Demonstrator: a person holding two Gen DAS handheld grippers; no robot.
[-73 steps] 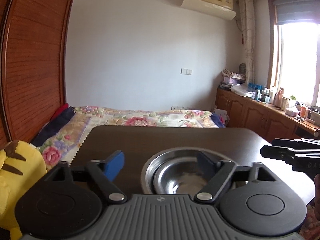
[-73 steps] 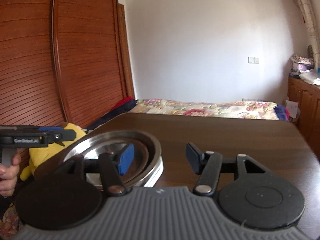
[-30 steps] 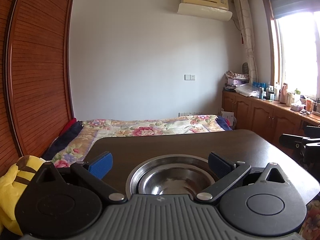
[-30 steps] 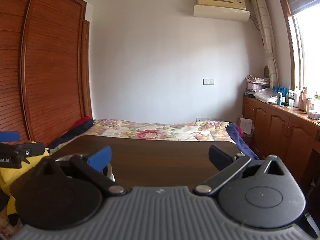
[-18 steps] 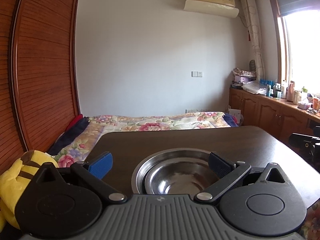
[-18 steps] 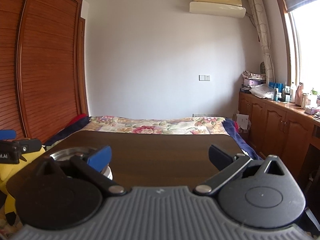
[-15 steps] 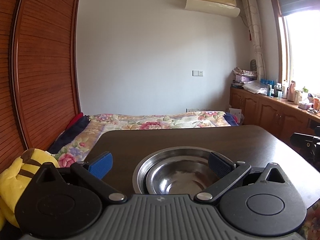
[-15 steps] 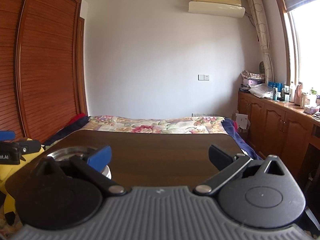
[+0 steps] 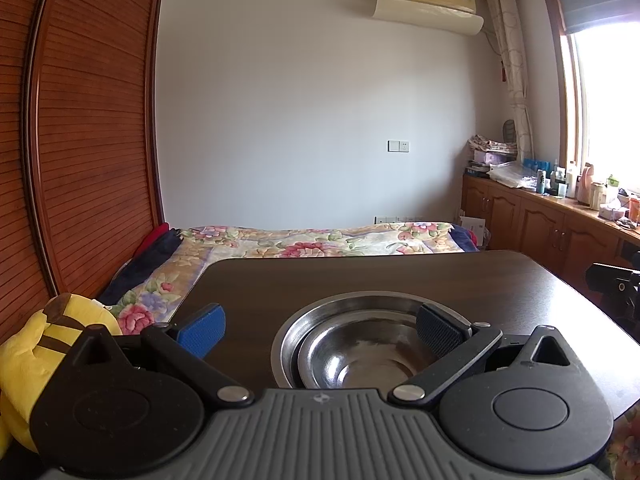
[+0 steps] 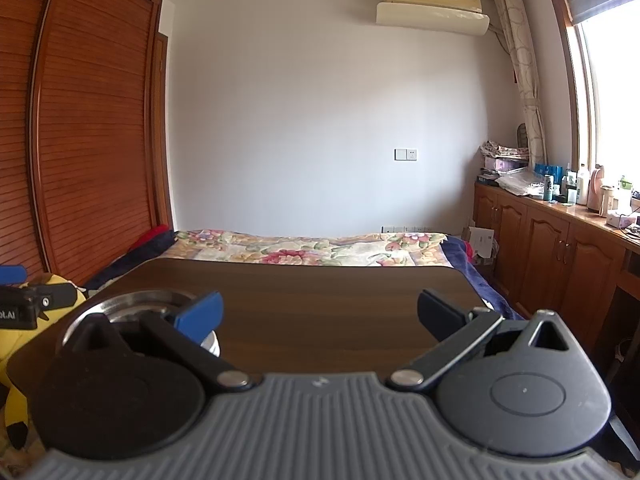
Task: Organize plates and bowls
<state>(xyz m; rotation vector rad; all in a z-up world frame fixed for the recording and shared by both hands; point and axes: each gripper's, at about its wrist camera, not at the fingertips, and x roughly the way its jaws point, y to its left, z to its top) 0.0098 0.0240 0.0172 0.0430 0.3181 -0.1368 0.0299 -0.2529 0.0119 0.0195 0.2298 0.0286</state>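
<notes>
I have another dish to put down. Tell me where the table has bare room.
The dark wooden table is bare from the nested steel bowls across to its right edge and back to the far edge by the floral bedspread. The only crowded spot is the near left corner, where the bowls sit beside the yellow plush toy.

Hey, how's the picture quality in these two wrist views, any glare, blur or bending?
Left wrist view: window blown out white, wardrobe bowed by fisheye, steel bowls sharp with soft reflections. Right wrist view: evenly lit, window overexposed, no motion blur.
</notes>
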